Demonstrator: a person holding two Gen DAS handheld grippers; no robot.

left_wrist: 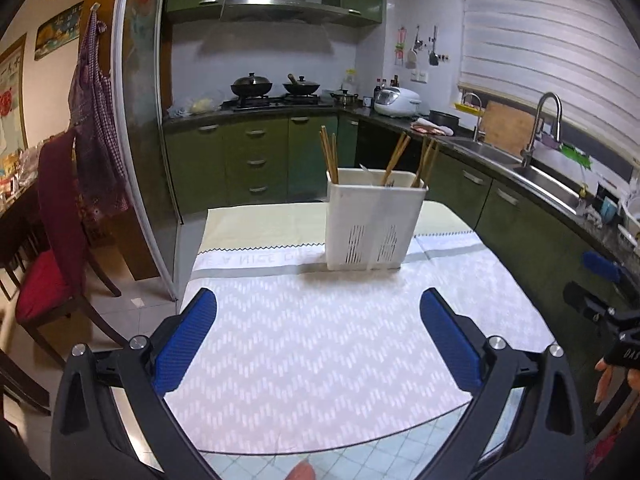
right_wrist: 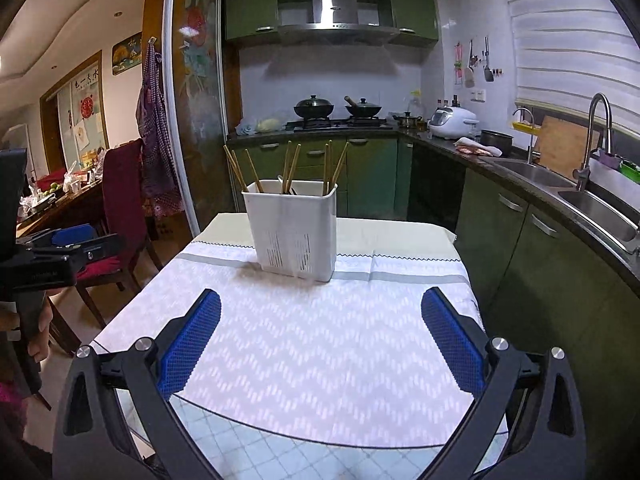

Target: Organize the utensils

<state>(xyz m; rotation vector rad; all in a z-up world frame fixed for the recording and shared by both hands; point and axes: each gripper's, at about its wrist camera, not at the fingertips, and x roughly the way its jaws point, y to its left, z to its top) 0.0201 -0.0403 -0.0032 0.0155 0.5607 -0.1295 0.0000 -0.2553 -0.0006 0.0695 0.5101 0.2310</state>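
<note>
Chopsticks (left_wrist: pixel 329 155) upright in caddy (left_wrist: pixel 370 222) (on tablecloth (left_wrist: pixel 320 332)); both jaws open, empty.

Dim indoor light, glare on the pale tablecloth (left_wrist: pixel 320 340), soft focus throughout — heavy fisheye bending, dark corners

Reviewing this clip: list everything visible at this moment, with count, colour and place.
utensil holder: one, white, slotted, standing upright on the far part of the table.
chopsticks: several, exact count unclear, brown wood, standing in the holder and leaning apart.
tablecloth: one, white with a pale zigzag pattern, over the table.
woks: two, black, lidded, on the stove at the back.
rice cooker: one, white, on the counter right of the stove.
cutting board: one, wooden, leaning behind the sink.
chair: one, dark red, left of the table.
left claw: open, empty, above the cloth.
right claw: open, empty, above the cloth.
</note>
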